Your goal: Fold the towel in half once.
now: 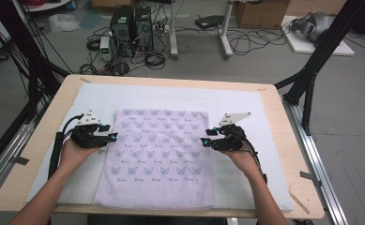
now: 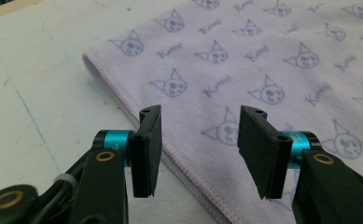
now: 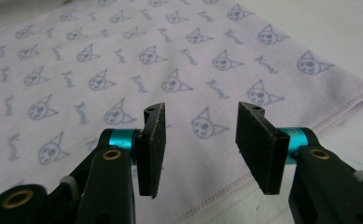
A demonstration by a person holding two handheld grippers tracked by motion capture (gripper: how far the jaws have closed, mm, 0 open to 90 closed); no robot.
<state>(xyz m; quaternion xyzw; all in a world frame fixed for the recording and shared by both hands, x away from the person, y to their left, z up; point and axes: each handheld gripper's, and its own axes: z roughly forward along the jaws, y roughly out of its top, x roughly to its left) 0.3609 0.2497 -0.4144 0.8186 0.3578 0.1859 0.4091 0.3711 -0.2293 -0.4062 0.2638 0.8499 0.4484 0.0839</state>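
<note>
A pale lilac rectangular towel printed with small blue cat faces (image 1: 157,157) lies flat in the middle of the white padded mat (image 1: 246,105) that covers the light wooden tabletop (image 1: 290,154). Its long axis runs from the near edge of the tabletop toward the far edge, and its short ends face near and far.

At the towel's left hem the left gripper (image 1: 109,132) points right, toward the cloth. Its jaws stand about half apart and released, with nothing pinched between the pads; in the left gripper view (image 2: 200,151) the stitched hem runs below the gap, and whether a pad touches the cloth cannot be told.

At the towel's right hem the right gripper (image 1: 206,137) points left, jaws likewise about half apart and released, grasping nothing. In the right gripper view (image 3: 200,147) the gap sits over the printed cloth just inside the hem.
</note>
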